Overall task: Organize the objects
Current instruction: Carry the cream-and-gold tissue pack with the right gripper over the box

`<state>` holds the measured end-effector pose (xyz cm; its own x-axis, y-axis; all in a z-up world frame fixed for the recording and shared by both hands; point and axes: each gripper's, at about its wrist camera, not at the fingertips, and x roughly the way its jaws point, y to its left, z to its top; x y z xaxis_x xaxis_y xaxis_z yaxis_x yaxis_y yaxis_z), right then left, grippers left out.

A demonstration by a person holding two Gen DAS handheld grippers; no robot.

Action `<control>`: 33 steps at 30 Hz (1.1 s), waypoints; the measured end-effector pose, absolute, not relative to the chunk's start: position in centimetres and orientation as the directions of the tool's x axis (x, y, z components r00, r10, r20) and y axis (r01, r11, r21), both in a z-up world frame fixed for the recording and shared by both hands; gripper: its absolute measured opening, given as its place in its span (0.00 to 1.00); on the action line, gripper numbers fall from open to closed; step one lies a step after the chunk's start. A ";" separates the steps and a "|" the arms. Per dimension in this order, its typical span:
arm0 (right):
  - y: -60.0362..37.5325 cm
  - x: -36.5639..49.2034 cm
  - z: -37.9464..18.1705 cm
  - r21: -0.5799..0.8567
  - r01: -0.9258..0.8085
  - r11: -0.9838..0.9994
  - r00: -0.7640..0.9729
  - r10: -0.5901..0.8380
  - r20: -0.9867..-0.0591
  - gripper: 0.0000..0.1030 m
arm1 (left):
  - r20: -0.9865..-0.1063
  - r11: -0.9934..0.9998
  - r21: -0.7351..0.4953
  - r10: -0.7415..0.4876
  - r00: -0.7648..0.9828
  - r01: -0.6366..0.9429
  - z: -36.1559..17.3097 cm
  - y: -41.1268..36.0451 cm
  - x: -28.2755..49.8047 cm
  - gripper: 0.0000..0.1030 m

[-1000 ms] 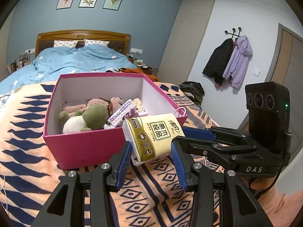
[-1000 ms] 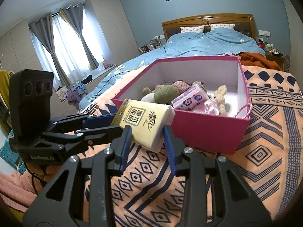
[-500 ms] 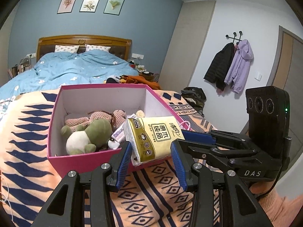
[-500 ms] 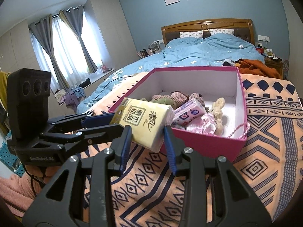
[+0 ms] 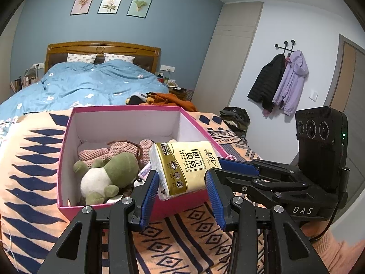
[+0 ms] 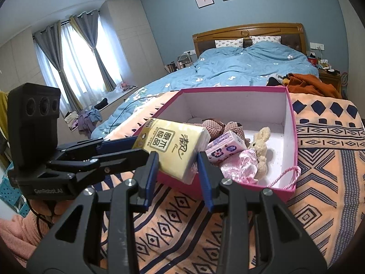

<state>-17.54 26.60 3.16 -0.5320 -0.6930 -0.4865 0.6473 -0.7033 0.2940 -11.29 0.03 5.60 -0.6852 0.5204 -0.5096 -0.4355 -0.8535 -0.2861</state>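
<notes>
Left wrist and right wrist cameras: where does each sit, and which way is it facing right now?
Left wrist: on the left gripper, looking over the yellow tissue pack into the pink cardboard box; the right gripper shows at right.
Right wrist: on the right gripper, facing the box from its other corner; the left gripper and a pink sleeve show at left.
Shared: pack, box, bed.

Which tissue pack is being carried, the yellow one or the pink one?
The yellow tissue pack. Both grippers hold it above the box's near edge, while the pink flowered pack lies inside among the toys.
</notes>
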 end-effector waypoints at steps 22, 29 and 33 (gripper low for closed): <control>26.2 -20.1 2.7 0.310 0.623 -0.718 -0.534 -0.680 -0.503 0.37 | -0.519 -0.855 -0.311 0.519 -0.679 -0.416 5.1 -0.1 -13.7 0.42; 25.8 -20.8 2.5 0.308 0.616 -0.725 -0.534 -0.672 -0.513 0.37 | -0.530 -0.858 -0.317 0.514 -0.675 -0.404 4.7 -0.2 -14.5 0.42; 25.7 -21.3 2.0 0.307 0.611 -0.730 -0.532 -0.665 -0.524 0.37 | -0.539 -0.861 -0.316 0.508 -0.672 -0.398 4.4 0.0 -14.9 0.42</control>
